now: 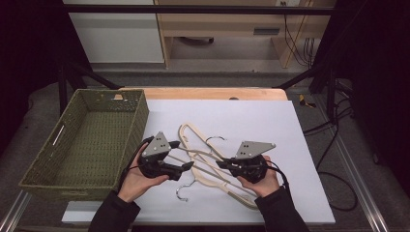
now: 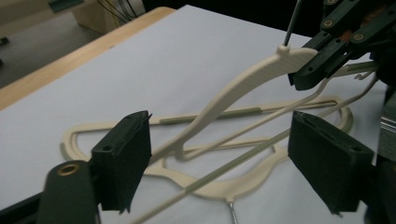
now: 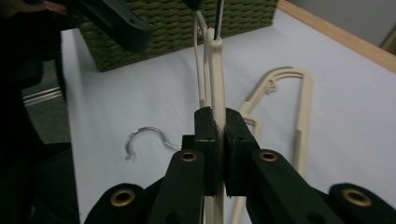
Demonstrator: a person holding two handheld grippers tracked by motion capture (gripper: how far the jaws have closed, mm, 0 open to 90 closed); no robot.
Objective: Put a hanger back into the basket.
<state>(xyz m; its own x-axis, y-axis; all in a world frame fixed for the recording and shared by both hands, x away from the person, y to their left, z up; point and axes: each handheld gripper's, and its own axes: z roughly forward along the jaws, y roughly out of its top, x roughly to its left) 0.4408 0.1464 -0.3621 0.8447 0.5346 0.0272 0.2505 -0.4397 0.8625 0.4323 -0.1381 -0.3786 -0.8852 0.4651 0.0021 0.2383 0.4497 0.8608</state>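
Observation:
Two cream plastic hangers with metal hooks are on the white board (image 1: 270,125). One hanger (image 1: 241,194) (image 2: 243,186) (image 3: 304,107) lies flat, its hook (image 1: 183,190) (image 3: 142,136) towards the near edge. The other hanger (image 1: 202,153) (image 2: 233,93) (image 3: 215,70) is tilted up off the board. My right gripper (image 1: 220,164) (image 3: 216,122) is shut on its shoulder, just below its hook (image 2: 292,23). My left gripper (image 1: 189,166) (image 2: 219,156) is open and faces the right gripper, its jaws on either side of the raised hanger's lower part without touching it.
A green woven basket (image 1: 138,121) (image 3: 187,37) stands at the board's left edge, close to the left hand. A wooden table edge (image 1: 208,93) runs behind the board. Cables lie on the floor at the right (image 1: 333,130).

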